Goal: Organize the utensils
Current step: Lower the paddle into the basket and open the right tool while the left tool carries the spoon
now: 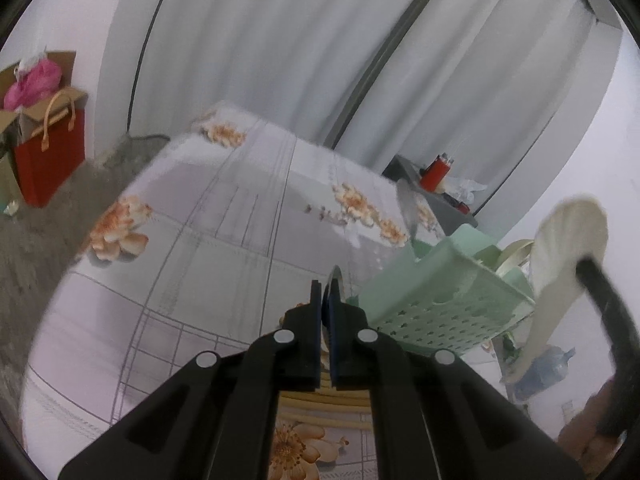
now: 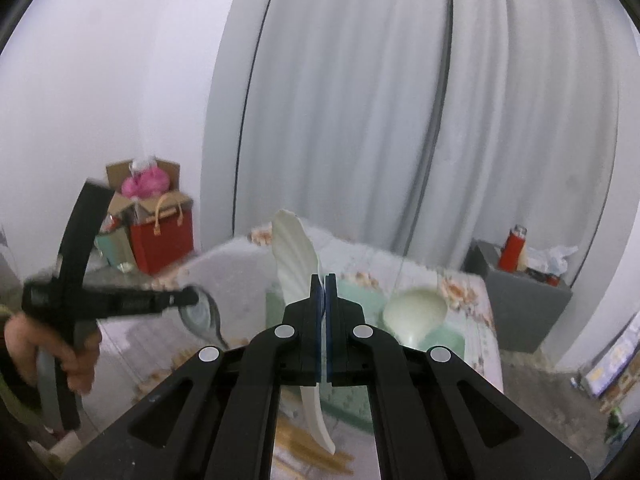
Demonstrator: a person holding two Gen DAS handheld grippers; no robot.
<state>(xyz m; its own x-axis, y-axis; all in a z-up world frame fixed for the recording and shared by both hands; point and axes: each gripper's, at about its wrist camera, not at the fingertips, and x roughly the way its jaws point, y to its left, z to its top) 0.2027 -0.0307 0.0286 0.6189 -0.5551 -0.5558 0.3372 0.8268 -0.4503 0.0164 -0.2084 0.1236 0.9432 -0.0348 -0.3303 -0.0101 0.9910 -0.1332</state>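
Note:
My left gripper [image 1: 326,286] is shut on a metal spoon [image 1: 334,274] seen edge-on; the right wrist view shows that gripper [image 2: 192,298] holding the spoon's bowl [image 2: 198,316] above the table. My right gripper [image 2: 324,280] is shut on a cream rice paddle [image 2: 294,252], blade up, handle hanging below. It shows in the left wrist view [image 1: 564,240] at the right. A mint green perforated basket [image 1: 440,300] stands just right of my left gripper. A metal utensil [image 1: 406,204] and a pale green ladle [image 2: 416,308] stand in it.
The table wears a grey flowered cloth [image 1: 200,240]. Bamboo chopsticks [image 1: 324,400] lie under my left gripper. A red bag [image 1: 50,160] and boxes sit on the floor at left. A grey stand with a red bottle [image 2: 514,248] is behind the table, before white curtains.

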